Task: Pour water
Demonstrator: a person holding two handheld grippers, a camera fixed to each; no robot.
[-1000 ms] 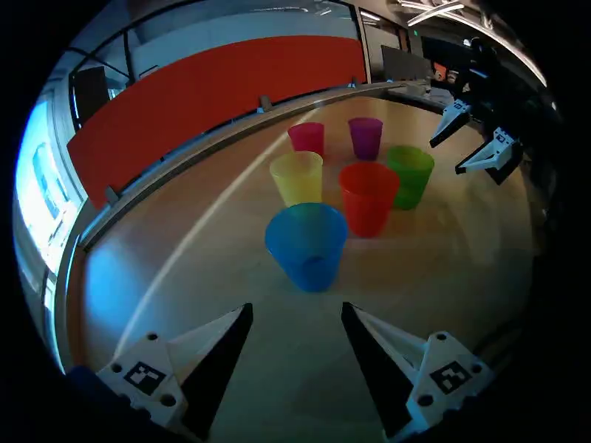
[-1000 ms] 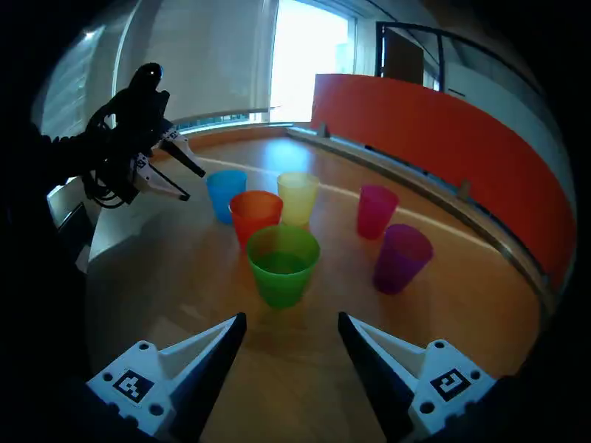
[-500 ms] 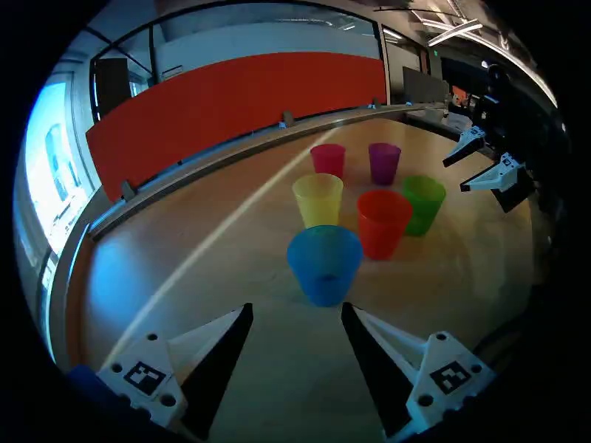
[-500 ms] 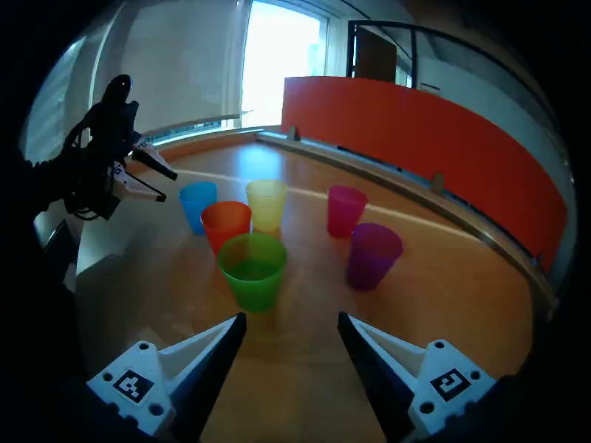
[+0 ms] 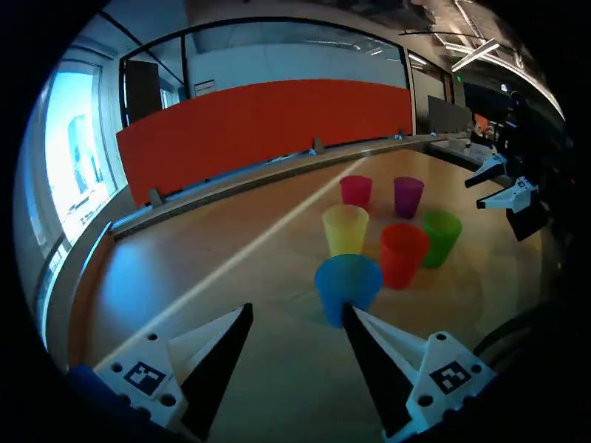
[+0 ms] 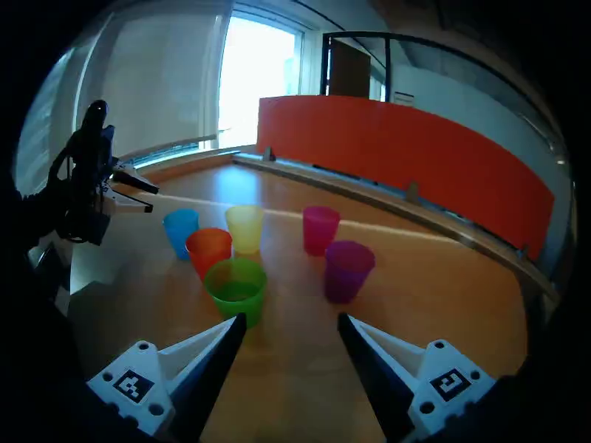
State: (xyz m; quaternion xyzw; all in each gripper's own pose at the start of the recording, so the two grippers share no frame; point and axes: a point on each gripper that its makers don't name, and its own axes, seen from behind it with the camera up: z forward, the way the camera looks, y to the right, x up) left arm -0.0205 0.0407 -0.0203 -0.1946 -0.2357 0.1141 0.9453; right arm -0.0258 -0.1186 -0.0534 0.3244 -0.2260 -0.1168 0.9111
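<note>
Several plastic cups stand close together on a wooden table. Nearest in the left gripper view is the blue cup (image 5: pixel 348 287), then the yellow cup (image 5: pixel 345 229), red cup (image 5: pixel 403 254), green cup (image 5: pixel 441 237), pink cup (image 5: pixel 356 191) and purple cup (image 5: pixel 408 196). My left gripper (image 5: pixel 295 322) is open just in front of the blue cup. Across the table, the right gripper (image 5: pixel 498 186) hangs in the air. In the right gripper view the green cup (image 6: pixel 236 288) stands nearest, with my open right gripper (image 6: pixel 291 329) short of it. The left gripper (image 6: pixel 131 196) hangs at the left, beside the blue cup (image 6: pixel 181 231).
A long orange panel (image 5: pixel 266 130) stands behind a rail along the table's far edge. A pale stripe (image 5: pixel 244 255) crosses the tabletop (image 5: pixel 221 310). Bright windows (image 6: pixel 255 81) lie beyond. The dark arm of a person (image 6: pixel 44 221) holds the left gripper.
Both grippers have drawn back and risen from the cups, which now look smaller and farther. The cups have not moved.
</note>
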